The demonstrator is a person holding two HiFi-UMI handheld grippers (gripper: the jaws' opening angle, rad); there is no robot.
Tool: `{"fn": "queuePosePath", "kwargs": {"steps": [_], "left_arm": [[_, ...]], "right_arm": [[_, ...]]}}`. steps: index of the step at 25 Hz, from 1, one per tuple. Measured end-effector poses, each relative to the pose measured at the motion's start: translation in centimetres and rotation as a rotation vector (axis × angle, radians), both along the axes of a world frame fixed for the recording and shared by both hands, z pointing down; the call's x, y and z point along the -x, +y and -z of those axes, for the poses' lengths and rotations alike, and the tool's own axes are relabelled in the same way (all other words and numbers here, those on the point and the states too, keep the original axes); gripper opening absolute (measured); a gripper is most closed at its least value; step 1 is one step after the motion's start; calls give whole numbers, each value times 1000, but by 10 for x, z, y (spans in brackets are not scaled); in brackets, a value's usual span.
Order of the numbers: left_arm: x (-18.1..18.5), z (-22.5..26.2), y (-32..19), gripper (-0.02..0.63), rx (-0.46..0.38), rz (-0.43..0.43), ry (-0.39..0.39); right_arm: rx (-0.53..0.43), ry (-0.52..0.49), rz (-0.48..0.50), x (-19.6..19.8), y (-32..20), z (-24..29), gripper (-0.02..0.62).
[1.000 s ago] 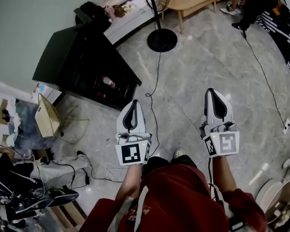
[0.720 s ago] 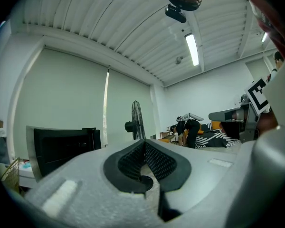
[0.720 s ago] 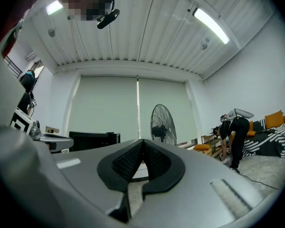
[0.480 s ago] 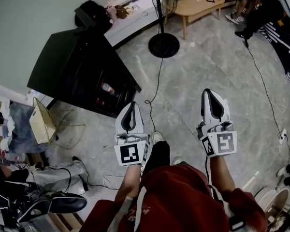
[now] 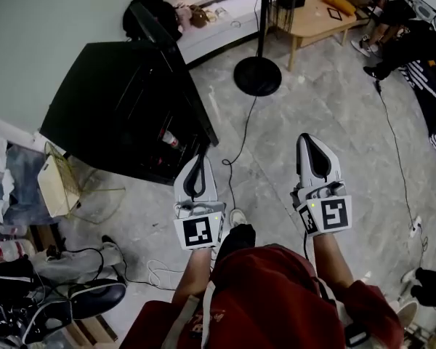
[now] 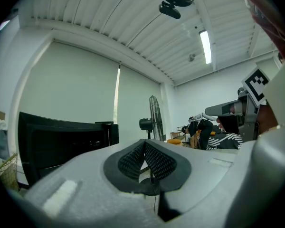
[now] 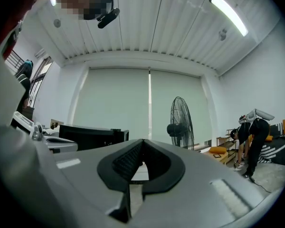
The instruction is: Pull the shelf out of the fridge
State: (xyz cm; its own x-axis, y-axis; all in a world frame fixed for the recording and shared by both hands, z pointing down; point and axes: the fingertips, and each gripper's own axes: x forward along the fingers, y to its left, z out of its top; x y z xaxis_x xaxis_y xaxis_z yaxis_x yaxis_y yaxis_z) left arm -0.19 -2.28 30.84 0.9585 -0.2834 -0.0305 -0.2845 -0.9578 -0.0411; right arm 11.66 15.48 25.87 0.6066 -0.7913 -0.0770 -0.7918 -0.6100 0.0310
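Observation:
A low black fridge (image 5: 116,97) stands on the floor ahead and to the left, its door (image 5: 195,111) swung open. Bottles (image 5: 171,138) show inside; I cannot make out a shelf. My left gripper (image 5: 197,164) is held level just short of the fridge's open front, shut and empty. My right gripper (image 5: 310,144) is level over bare floor to the right, also shut and empty. In the left gripper view the pads of the left gripper (image 6: 145,145) meet, with the fridge (image 6: 61,141) beyond. The right gripper view shows the right gripper (image 7: 141,144) shut too, and the fridge (image 7: 92,132) ahead at left.
A standing fan (image 5: 257,75) rises from its round base beyond the fridge, its cable (image 5: 236,147) trailing over the floor. A wooden table (image 5: 316,17) and people (image 5: 414,42) are at the far right. A wire basket (image 5: 54,184), bags and clutter fill the left side.
The person has walked forward. Both grippers have come nearer to the fridge, which now lies larger and closer to the left gripper. Both stay shut.

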Motion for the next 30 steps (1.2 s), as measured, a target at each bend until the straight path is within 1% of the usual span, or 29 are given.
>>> {"fn": "queuePosePath", "kwargs": {"steps": [4, 8, 13, 18, 26, 30], "left_arm": [[-7, -7, -36, -2, 3, 29, -12], [-12, -11, -59, -2, 13, 44, -15], [-14, -16, -78, -2, 21, 82, -21], [-27, -24, -93, -2, 25, 127, -42], [-61, -28, -123, -2, 22, 263, -30], [-77, -32, -142, -2, 36, 354, -39]], "right_arm": [[15, -3, 21, -12, -38, -1, -2], [19, -4, 45, -18, -66, -2, -2], [23, -11, 85, -26, -93, -8, -2], [20, -24, 133, -49, -119, -17, -2], [30, -48, 252, -107, -168, -27, -2], [48, -57, 344, -134, -200, -33, -2]]}}
